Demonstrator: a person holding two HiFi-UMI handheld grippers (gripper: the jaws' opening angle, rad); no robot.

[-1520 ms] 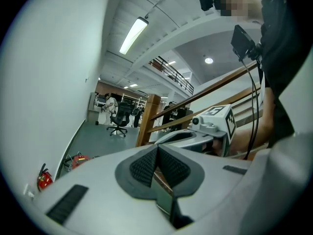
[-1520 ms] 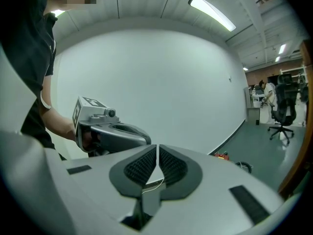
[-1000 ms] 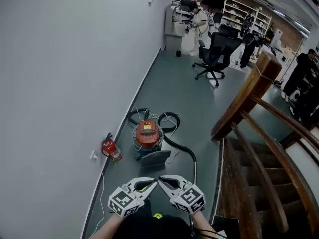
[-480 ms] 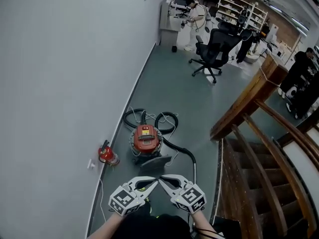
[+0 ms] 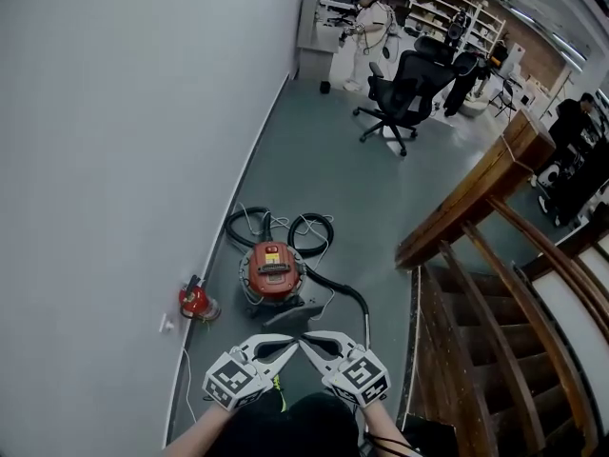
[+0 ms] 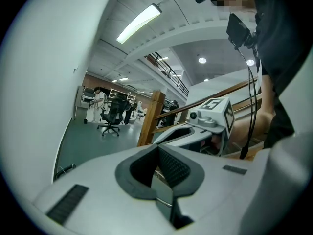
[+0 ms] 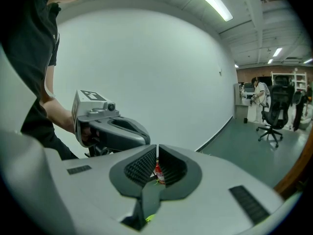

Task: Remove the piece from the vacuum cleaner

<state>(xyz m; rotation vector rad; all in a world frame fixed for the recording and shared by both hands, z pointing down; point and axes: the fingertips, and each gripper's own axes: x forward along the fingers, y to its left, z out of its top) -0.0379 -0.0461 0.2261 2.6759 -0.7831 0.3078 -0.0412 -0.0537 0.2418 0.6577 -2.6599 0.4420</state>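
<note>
Clenched empty, the left gripper [image 5: 287, 348] and right gripper [image 5: 308, 345] hover near the red vacuum cleaner [image 5: 271, 270], which sits on open floor [image 5: 328, 165] between the wall [image 5: 114, 160] and the stair railing [image 5: 471, 203].

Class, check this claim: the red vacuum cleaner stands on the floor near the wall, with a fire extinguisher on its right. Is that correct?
No. The head view shows the fire extinguisher on the left of the red vacuum cleaner, between it and the wall, not on its right. The rest stands.

Bright, even ceiling strip light [image 6: 139, 23]; soft shadows; sharp focus; heavy fisheye distortion at edges.
</note>
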